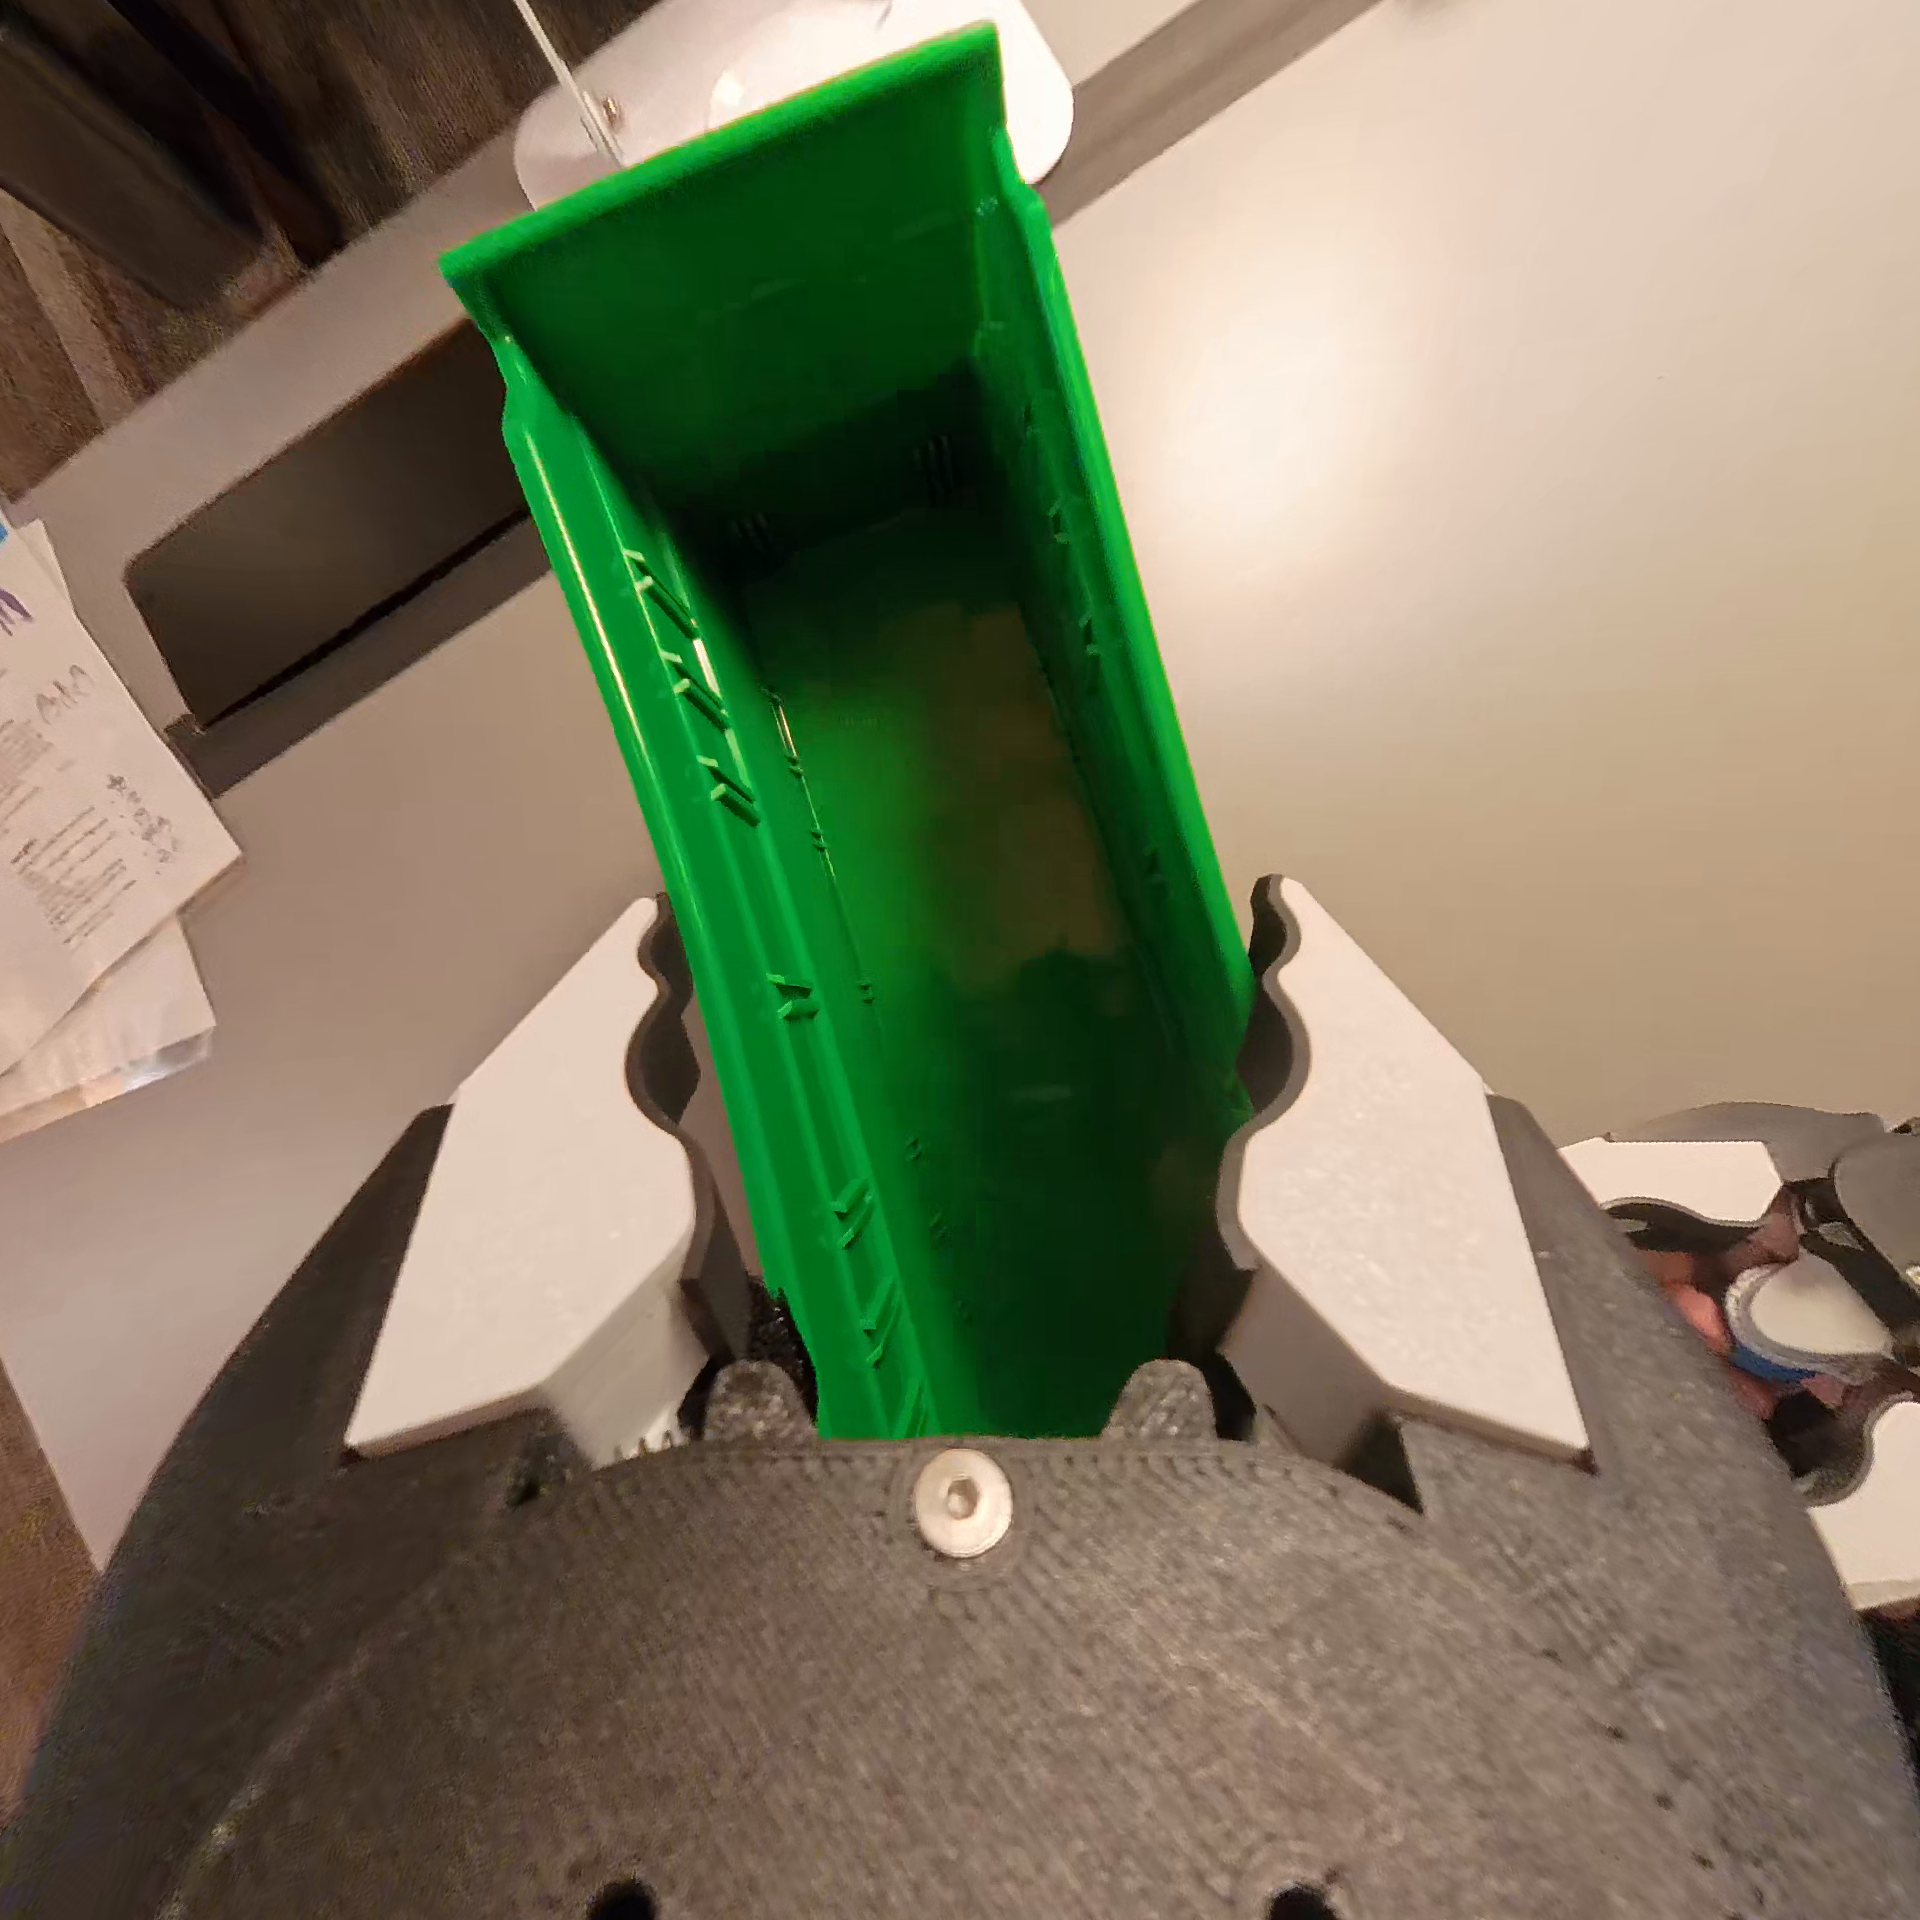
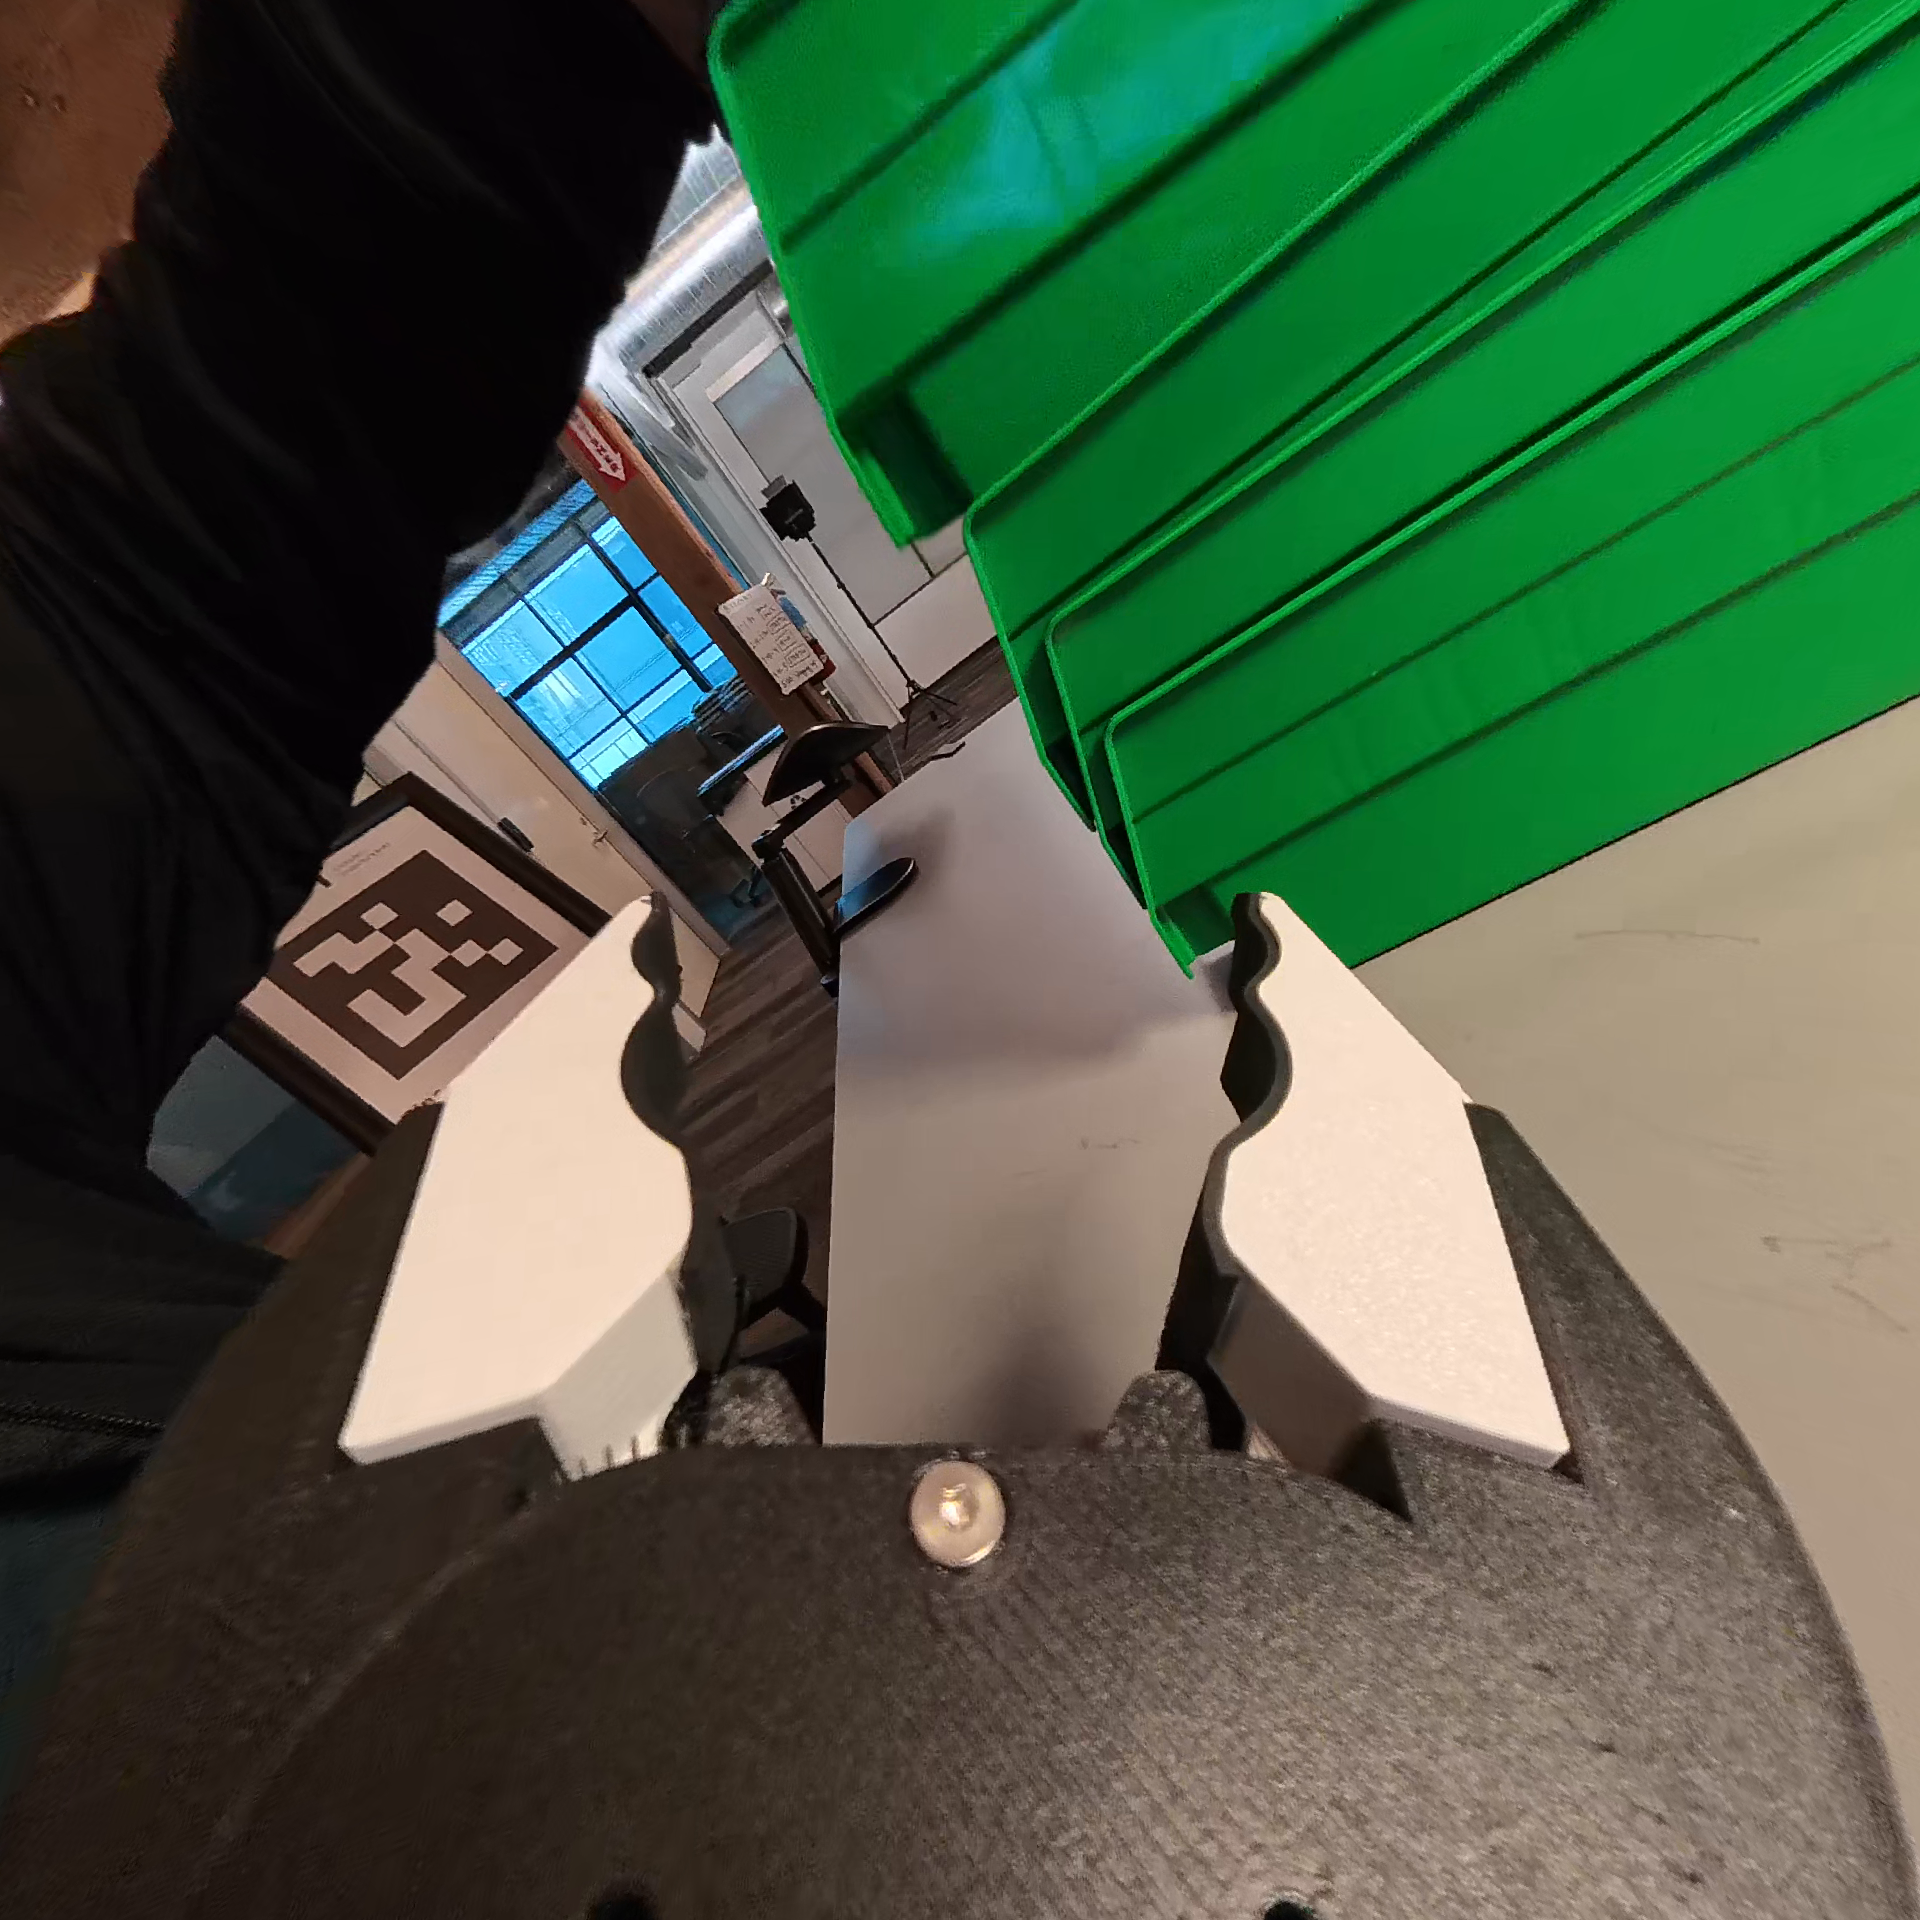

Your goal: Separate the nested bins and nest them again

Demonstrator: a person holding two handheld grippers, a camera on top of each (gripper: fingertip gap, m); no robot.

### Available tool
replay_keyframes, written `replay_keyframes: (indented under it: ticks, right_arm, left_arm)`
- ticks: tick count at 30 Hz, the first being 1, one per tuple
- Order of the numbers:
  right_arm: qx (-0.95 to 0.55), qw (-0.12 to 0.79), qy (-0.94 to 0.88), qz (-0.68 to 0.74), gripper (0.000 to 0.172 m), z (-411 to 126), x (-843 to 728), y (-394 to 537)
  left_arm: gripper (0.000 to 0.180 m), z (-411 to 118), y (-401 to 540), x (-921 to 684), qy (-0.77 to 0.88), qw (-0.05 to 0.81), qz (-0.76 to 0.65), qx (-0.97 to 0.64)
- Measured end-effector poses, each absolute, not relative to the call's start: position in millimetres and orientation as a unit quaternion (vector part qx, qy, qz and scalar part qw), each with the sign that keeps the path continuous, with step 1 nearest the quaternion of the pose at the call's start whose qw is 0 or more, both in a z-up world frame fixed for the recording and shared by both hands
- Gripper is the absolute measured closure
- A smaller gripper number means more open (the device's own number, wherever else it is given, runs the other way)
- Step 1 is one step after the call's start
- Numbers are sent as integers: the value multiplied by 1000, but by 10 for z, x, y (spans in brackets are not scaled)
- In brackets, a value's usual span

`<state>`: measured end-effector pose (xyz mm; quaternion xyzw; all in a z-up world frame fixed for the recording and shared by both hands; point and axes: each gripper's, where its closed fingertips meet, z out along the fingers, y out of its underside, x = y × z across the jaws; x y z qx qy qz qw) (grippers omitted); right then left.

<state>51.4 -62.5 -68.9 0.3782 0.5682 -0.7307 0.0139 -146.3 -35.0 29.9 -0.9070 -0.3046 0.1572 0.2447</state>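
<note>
We hold one green bin [image 1: 914, 831] pinched across its width in the left hand-held gripper [image 1: 961, 997], above the table [image 1: 1558, 520]. The nested stack [image 2: 1455, 520] lies at one o'clock of the right hand-held gripper [image 2: 951, 987], whose fingers are spread and grip nothing. We judge separating is underway; next, set this bin down.

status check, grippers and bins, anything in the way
Left gripper clamped on one green bin, lifted off table. Right gripper open, empty, beside nested green stack. Nothing blocking.
</note>
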Motion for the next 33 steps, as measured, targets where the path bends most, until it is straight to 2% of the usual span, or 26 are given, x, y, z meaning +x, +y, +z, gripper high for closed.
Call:
replay_keyframes:
  ticks: [1,9,13,20,27,33]
  right_arm:
    - [378,15,568,-731,65,-686,515,-625]
    - [376,21,565,-734,65,-679,526,-626]
    - [375,20,565,-735,67,-674,530,-626]
    - [376,17,564,-735,68,-675,527,-621]
    - [380,18,566,-731,68,-694,514,-627]
    - [383,21,567,-729,67,-705,508,-631]
  left_arm:
    - [74,383,-353,-1465,-303,251,161,-905]
    - [72,1085,-697,-1521,-319,307,182,-878]
    - [72,1138,-1190,-1736,-355,308,202,-859]
    - [72,307,-2135,-2117,-421,254,188,-850]
    - [71,-633,-2656,-2225,-451,209,161,-853]
    - [63,-1004,-2762,-2205,-453,201,169,-852]
